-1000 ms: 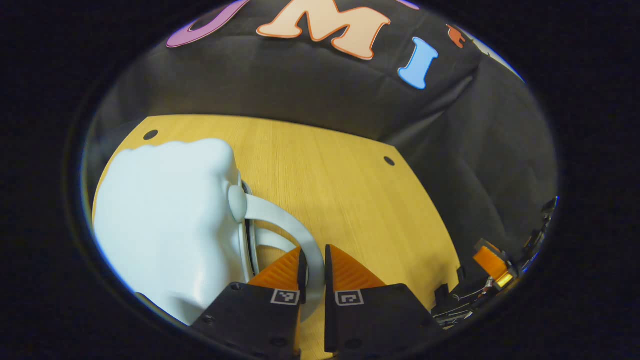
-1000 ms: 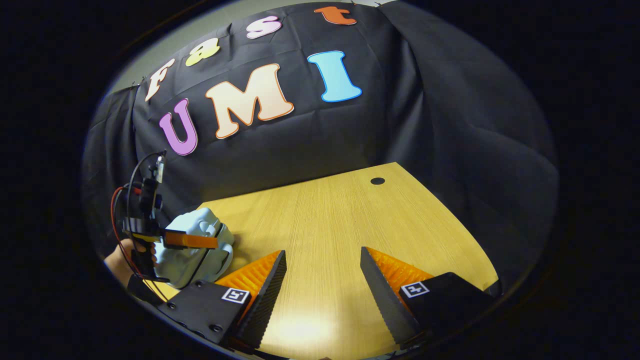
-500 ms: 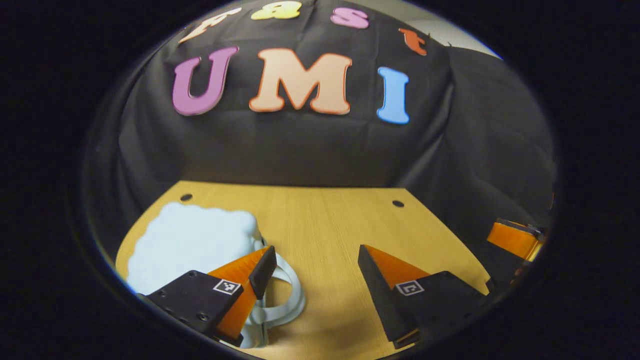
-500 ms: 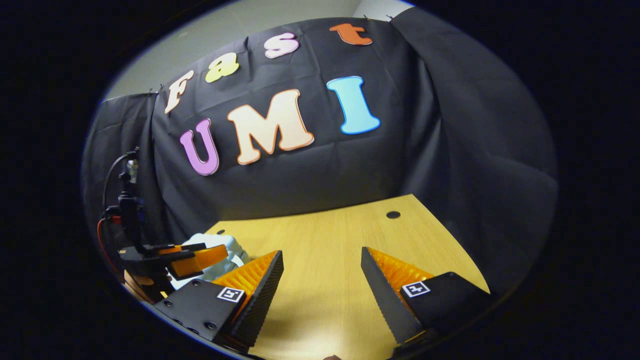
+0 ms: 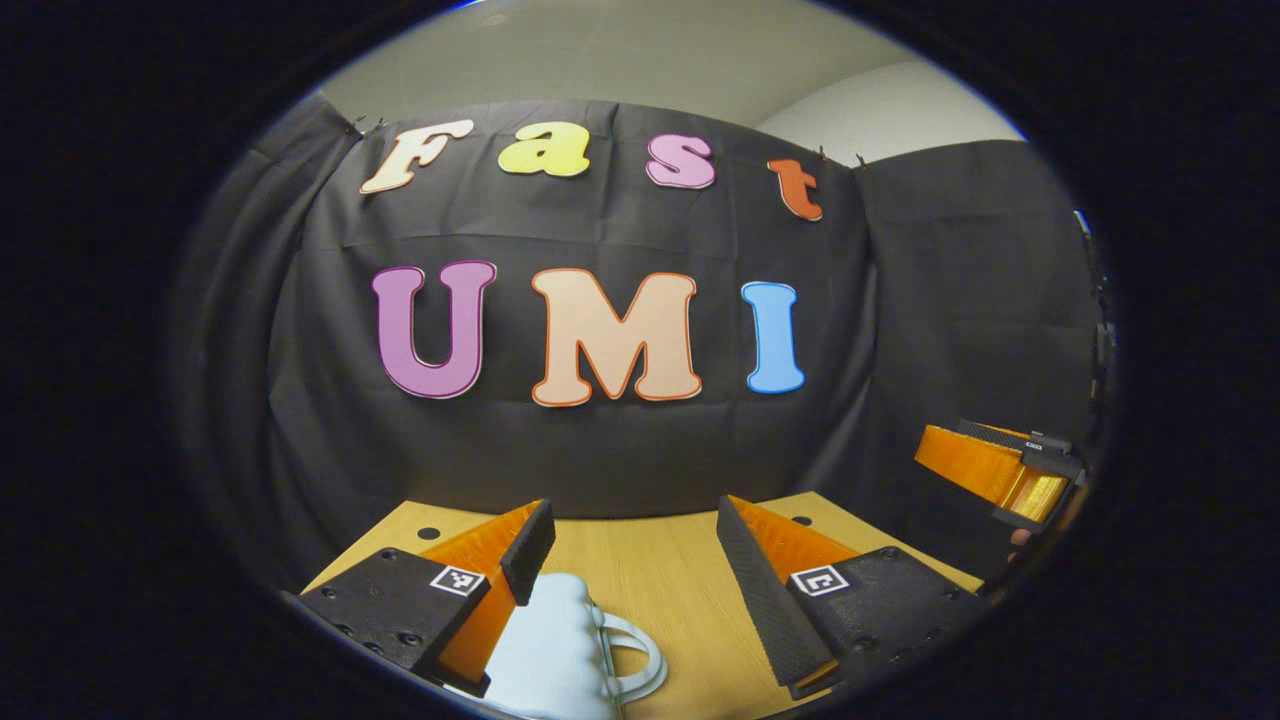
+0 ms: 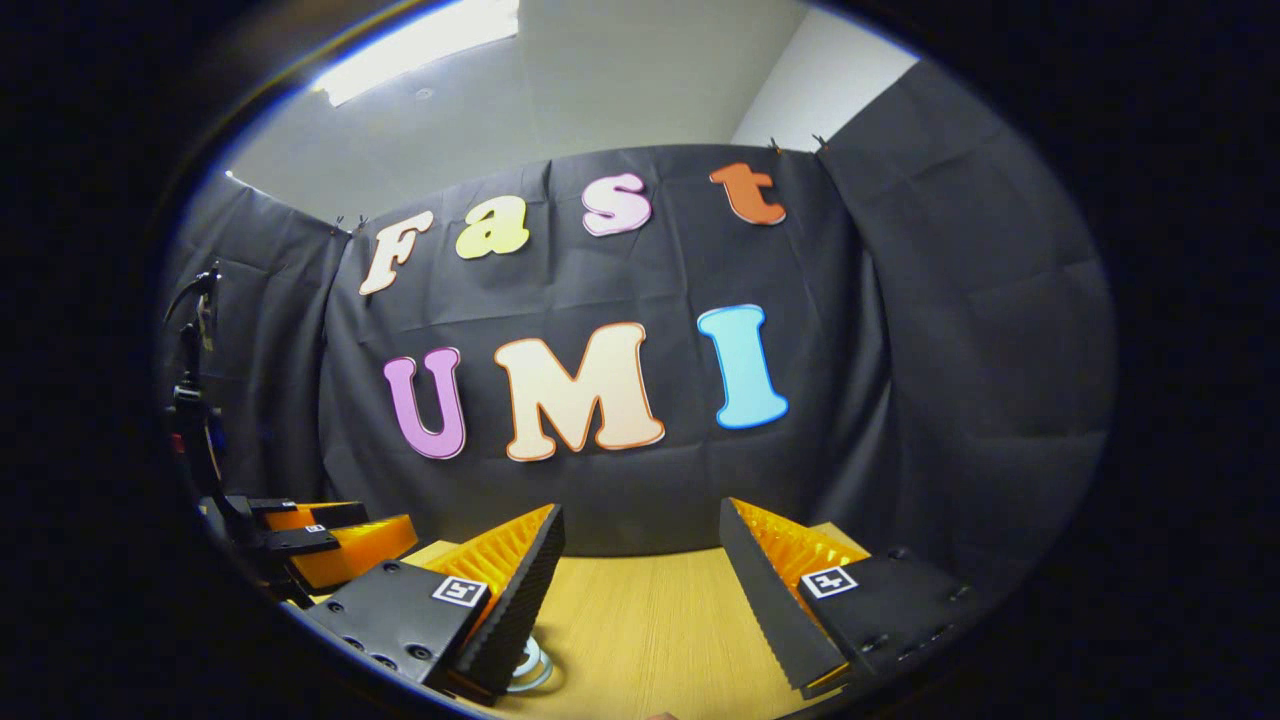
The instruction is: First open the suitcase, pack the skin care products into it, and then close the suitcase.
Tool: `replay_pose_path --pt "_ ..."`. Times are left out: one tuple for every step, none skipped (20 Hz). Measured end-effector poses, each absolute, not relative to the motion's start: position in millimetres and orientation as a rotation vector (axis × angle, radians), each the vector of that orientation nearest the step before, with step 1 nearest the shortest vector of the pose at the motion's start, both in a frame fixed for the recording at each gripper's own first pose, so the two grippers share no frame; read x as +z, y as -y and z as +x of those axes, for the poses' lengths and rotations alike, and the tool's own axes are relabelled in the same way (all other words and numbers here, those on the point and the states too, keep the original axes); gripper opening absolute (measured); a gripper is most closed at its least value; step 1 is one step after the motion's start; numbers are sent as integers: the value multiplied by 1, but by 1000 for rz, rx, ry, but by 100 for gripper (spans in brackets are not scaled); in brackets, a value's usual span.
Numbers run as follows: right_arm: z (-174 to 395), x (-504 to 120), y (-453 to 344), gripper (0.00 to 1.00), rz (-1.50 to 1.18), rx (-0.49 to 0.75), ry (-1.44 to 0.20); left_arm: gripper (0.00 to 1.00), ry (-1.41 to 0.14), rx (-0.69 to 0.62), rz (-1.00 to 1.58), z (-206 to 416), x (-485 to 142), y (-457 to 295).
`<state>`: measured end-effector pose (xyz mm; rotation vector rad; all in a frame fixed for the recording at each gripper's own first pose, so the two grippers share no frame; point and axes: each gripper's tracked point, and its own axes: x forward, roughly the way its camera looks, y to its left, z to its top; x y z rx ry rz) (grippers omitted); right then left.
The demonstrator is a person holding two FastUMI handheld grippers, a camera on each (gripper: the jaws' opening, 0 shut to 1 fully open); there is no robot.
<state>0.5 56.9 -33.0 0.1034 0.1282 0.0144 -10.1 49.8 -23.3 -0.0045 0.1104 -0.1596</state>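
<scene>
In the left gripper view, the left gripper (image 5: 630, 525) is standing wide apart with nothing between its fingers. Just below them the pale blue suitcase (image 5: 548, 650) is lying closed on the wooden tabletop (image 5: 680, 600), its looped handle (image 5: 640, 660) resting flat beside it; the picture's lower edge is cutting off most of the shell.

In the right gripper view, the right gripper (image 6: 640, 525) is also gaping wide and holding nothing. Of the suitcase, this view is catching a sliver of the handle (image 6: 530, 670) peeking out under the gripper's near finger, the rest hidden behind it.

Bare tabletop (image 6: 650, 630) is stretching ahead of both grippers to the far edge. Farther off, each view is showing the other gripper at its side edge, partly cut off: the right one (image 5: 990, 475) and the left one (image 6: 330, 540).
</scene>
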Motion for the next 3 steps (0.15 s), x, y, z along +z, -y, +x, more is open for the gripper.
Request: replay_pose_path --pt "-1 -27 -64 98 95 15 -111 93 -114 -166 -4 -10 -24 -55" --pt "-4 -22 -71 98 90 14 -99 95 -117 -163 -4 -8 -25 -63" --pt "-7 -18 -77 97 85 14 -94 95 -123 -165 -4 -9 -26 -68"
